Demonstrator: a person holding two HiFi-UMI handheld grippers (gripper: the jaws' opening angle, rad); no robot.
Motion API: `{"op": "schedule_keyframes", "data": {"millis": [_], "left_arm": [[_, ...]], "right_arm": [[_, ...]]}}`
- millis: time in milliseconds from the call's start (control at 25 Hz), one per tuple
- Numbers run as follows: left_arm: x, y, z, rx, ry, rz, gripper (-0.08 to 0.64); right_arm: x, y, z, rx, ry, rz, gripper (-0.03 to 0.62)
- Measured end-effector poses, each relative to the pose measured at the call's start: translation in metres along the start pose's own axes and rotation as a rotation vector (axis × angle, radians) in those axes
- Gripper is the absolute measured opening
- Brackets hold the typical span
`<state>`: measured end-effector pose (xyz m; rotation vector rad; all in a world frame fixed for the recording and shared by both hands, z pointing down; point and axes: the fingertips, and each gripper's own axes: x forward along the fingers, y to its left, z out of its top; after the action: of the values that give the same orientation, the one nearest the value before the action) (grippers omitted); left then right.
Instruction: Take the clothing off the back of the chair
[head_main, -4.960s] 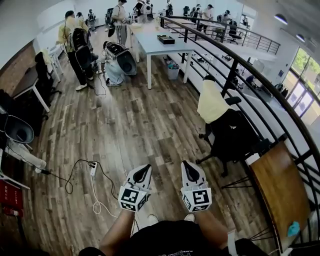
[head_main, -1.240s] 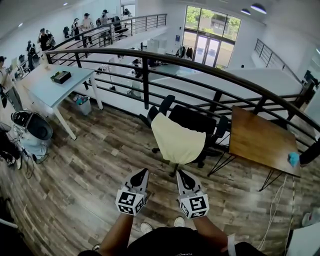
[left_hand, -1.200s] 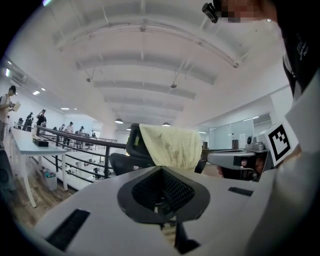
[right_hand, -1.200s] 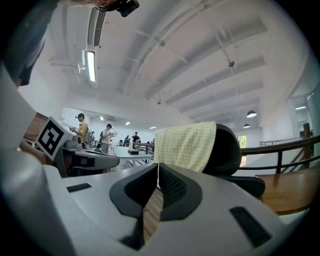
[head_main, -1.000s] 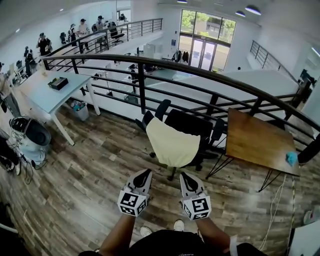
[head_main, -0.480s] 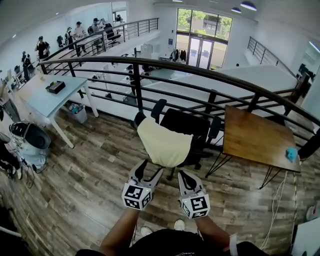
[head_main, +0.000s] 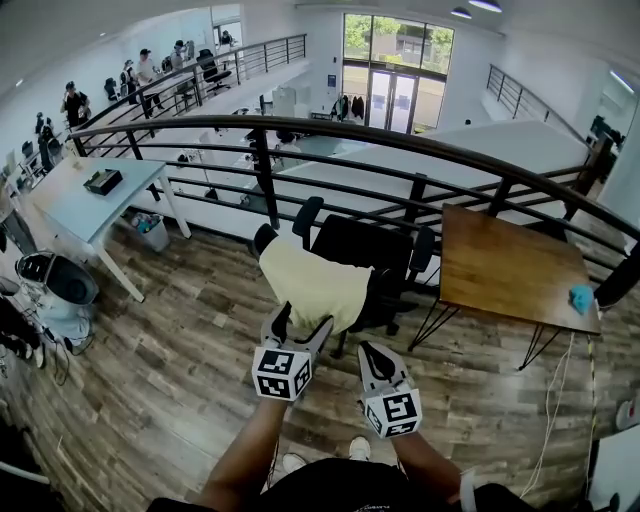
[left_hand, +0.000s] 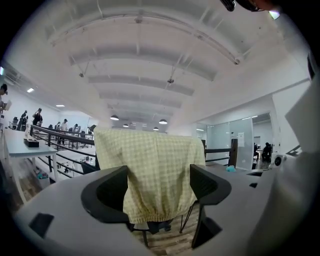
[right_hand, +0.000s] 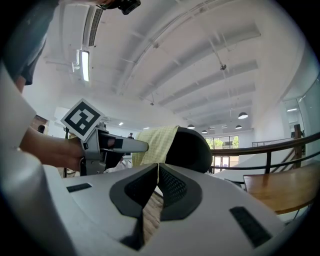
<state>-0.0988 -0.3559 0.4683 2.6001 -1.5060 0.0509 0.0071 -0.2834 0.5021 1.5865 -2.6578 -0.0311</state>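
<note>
Left gripper (head_main: 300, 328) extended forward, roughly level, at the lower hem of the yellow clothing (head_main: 305, 283) draped over the back of the black chair (head_main: 372, 250). Its jaws have just been opening and stand spread wide, hem between them, unpinched. Right gripper (head_main: 371, 352) held level, short of the chair, jaws pressed together, empty.

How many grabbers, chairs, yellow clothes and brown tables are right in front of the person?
Grippers: 2, the left gripper (its jaws have just been opening, nothing gripped between them) and the right gripper
Black chair: 1
Yellow clothing: 1
Wooden table: 1
Total: 5
</note>
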Motion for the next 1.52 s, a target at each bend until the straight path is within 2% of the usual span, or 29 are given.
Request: {"op": "schedule_keyframes", "data": {"millis": [760,1520], "left_arm": [[0.018,0.004,0.001,0.063,0.036,0.046,0.368],[0.005,0.006,0.009,0.088,-0.012,0.088,0.126]], "right_arm": [[-0.013,-0.018,-0.007,0.009,0.019,-0.029,0.021],[-0.006,-0.011,-0.008,0.01,0.022,-0.01,0.021]]}}
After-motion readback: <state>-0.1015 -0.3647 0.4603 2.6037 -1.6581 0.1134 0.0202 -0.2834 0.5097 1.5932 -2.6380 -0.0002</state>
